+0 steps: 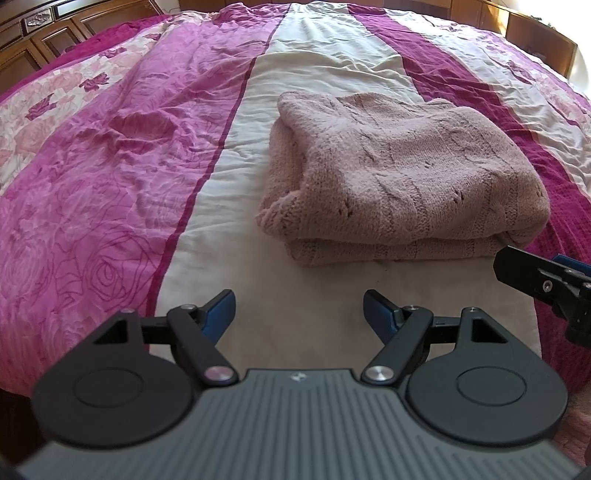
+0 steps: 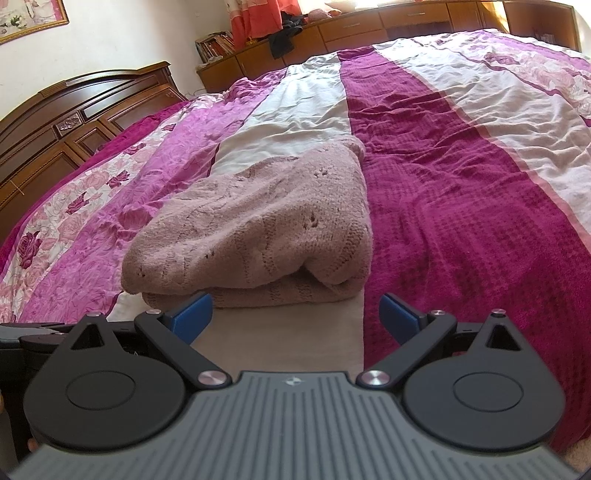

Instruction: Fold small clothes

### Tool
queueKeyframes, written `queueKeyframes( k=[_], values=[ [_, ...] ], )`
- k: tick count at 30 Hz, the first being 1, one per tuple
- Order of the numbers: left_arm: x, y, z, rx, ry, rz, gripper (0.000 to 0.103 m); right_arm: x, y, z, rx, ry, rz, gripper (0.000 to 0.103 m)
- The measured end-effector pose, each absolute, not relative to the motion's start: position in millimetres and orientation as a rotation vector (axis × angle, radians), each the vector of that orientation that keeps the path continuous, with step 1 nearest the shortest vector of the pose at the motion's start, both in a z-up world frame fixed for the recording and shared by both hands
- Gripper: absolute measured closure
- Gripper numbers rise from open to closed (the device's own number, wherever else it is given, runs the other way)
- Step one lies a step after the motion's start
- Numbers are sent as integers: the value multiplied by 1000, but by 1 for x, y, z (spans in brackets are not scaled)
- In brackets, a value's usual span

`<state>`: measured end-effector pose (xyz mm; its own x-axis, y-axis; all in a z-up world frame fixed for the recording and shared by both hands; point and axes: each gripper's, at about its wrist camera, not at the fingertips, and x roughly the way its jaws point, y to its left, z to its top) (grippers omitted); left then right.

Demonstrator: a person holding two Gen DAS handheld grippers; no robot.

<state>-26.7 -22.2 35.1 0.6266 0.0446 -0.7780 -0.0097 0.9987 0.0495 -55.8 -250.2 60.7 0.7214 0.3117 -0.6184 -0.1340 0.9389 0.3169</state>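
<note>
A dusty pink knitted sweater [image 1: 399, 177] lies folded in a thick bundle on the cream stripe of the bedspread [image 1: 236, 206]. My left gripper [image 1: 299, 314] hovers open just in front of its near edge, nothing between the blue pads. In the right wrist view the same sweater [image 2: 258, 229] fills the centre-left, its folded edges facing me. My right gripper [image 2: 295, 317] is open too, close to the bundle's near right corner without touching it. Part of the right gripper's finger [image 1: 543, 277] shows at the right edge of the left wrist view.
The bedspread [image 2: 461, 206] has magenta, cream and rose-print stripes and is wrinkled. A dark wooden headboard [image 2: 74, 122] stands at the left. Low wooden cabinets [image 2: 351, 29] with books and dark clothes run along the far wall.
</note>
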Motion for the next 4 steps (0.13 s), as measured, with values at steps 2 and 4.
queueKeyframes(
  k=[2, 4],
  values=[
    [-28, -22, 35, 37, 895, 32, 26, -56, -250, 61, 258, 726, 250, 3],
    [-29, -22, 36, 31, 897, 35, 26, -56, -250, 61, 258, 725, 251, 3]
  ],
)
